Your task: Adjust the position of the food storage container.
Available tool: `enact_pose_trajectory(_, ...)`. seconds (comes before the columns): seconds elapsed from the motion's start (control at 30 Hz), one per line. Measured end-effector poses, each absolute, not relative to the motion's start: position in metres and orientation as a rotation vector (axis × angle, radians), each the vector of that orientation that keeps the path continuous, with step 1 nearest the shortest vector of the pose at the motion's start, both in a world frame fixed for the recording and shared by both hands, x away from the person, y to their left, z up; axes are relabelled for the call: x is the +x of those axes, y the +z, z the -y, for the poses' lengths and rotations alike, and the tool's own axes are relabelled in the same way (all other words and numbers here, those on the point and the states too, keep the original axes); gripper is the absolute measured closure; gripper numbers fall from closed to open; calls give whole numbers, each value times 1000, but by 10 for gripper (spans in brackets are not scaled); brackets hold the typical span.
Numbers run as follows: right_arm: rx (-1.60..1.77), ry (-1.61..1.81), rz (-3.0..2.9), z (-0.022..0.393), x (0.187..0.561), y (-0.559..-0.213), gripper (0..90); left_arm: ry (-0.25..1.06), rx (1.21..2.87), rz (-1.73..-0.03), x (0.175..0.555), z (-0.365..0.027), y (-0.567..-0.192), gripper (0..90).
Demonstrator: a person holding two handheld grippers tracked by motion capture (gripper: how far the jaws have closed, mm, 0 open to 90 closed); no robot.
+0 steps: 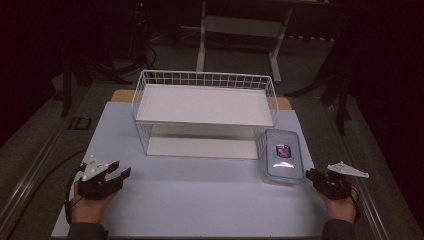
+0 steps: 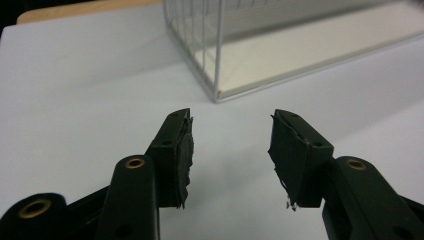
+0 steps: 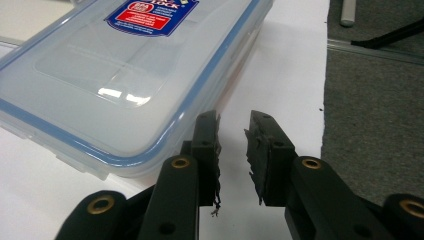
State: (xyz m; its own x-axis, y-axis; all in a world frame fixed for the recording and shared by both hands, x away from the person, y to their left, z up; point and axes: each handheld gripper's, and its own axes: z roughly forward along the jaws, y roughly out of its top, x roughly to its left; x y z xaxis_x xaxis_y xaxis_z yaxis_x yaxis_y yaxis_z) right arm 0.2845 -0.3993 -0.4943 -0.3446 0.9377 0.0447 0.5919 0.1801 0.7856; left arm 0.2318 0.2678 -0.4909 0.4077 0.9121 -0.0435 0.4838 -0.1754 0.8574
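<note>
Container (image 1: pixel 284 156) of clear plastic with a blue-edged lid lies on the counter (image 1: pixel 200 200), at the right end of the wire basket (image 1: pixel 205 107), in the high view. The right hand-held gripper (image 1: pixel 311 175) is just beside its near corner; the left hand-held gripper (image 1: pixel 120 169) rests well apart.

In the left gripper view its jaws stand spread over bare counter.

In the right gripper view the jaws are slightly apart, pinching nothing, beside the container (image 3: pixel 125 75). It looks light, stiff and smooth, so probably slippery; I would take it across the lid rim.
</note>
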Motion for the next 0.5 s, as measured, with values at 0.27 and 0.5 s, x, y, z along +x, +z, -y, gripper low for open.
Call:
enact_pose_trajectory(0.27,1422,1026,-2027,398,284,-494,766,614,1743,-1206,226,-277,-486,501)
enact_pose_trajectory(0.5,1426,1020,-2037,397,288,-497,820,613,1724,-1215,229,-278,-487,505)
